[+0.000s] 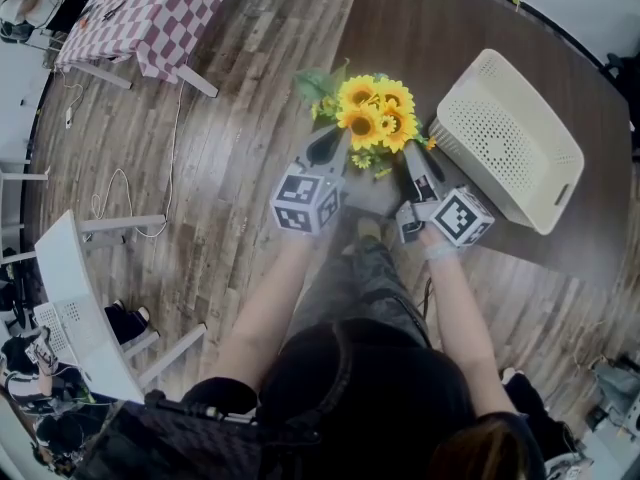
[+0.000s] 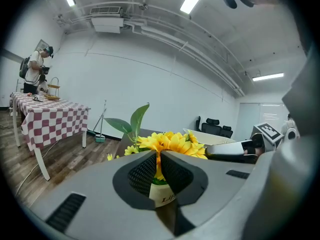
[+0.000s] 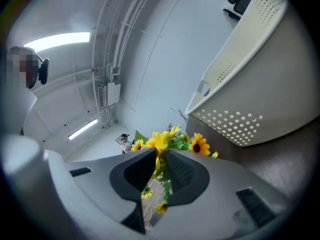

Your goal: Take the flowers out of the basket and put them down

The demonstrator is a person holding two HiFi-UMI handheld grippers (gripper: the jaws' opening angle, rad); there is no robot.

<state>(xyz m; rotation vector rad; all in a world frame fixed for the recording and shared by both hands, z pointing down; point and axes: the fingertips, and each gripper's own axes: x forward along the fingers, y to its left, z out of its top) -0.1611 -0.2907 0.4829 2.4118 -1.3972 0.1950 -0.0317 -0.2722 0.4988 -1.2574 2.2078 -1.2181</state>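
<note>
Nearest the camera, the left gripper [image 1: 330, 148] and the right gripper [image 1: 415, 168] are held out from the person's arms, one to either side of a bunch of artificial sunflowers [image 1: 375, 113] at the near edge of a dark round surface [image 1: 420, 28].

In the left gripper view only a narrow slit is left between the left fingers [image 2: 142, 171]. A yellow petal and a white pot [image 2: 162, 196] with lettering are seen through it, and the pads are not seen to press on either. In the right gripper view the right fingers [image 3: 182, 171] are parted wider, with green stems and small blooms showing in the gap but apparently untouched. Neither gripper is judged to be carrying anything.

Just beyond and to the right, a white perforated plastic basket [image 1: 505, 138] is seen tipped over on the same surface, near the sunflowers but apart from them.

The removal is therefore judged done. The sunflowers appear to be set down upright between the two grippers, though the pot's foot is hidden in the head view and its contact with the surface cannot be confirmed. What seems left is for both grippers to be drawn clear without the bunch being knocked over the edge.

Farther off, a checked-cloth table [image 1: 150, 8] is seen on the wooden floor [image 1: 230, 118].
</note>
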